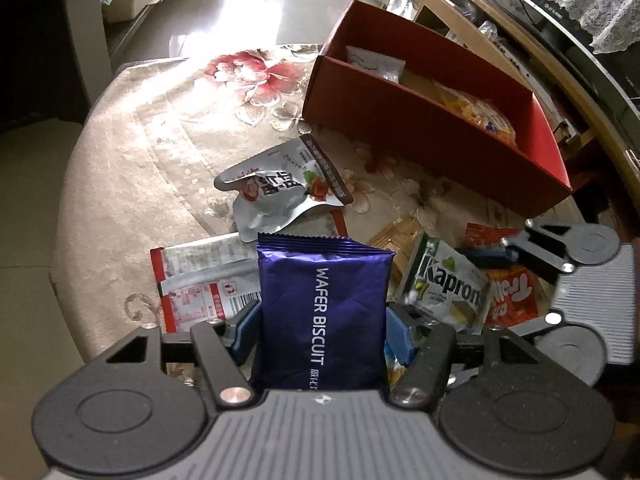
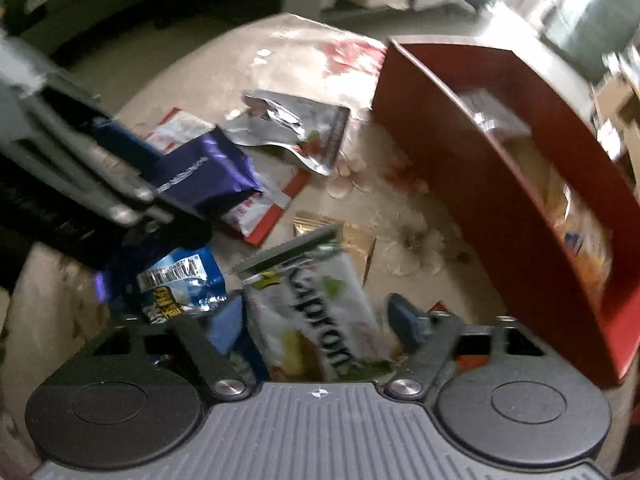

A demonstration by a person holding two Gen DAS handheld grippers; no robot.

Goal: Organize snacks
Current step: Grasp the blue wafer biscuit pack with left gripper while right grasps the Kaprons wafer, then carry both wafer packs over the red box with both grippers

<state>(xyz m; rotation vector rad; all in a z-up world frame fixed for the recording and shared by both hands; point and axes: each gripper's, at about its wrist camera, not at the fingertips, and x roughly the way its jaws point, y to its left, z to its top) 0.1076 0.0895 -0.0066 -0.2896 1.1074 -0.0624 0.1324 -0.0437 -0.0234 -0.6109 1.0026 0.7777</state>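
Here the round table (image 1: 120,168) with its floral cloth carries everything. The red divided box (image 1: 432,136) stands at its far right edge, already holding a white packet and a yellow-orange bag in its compartments. Loose snacks lie across the near half: a silver pouch (image 1: 280,184) toward the middle, a red-and-white sachet (image 1: 196,280) by the near left, and a red snack bag (image 1: 510,292) near the right gripper.

The left gripper (image 1: 320,328) is clamped on the purple wafer biscuit pack (image 1: 324,308), held upright above the table. The right gripper (image 2: 320,332) has its jaws spread around the white Kaprom packet (image 2: 320,312); whether they touch it is blurred.

Next, I judge, the wafer pack should travel over the box's near wall, high enough to clear the rim, and be released only once low inside a compartment, while the right closes squarely across the Kaprom packet's middle.
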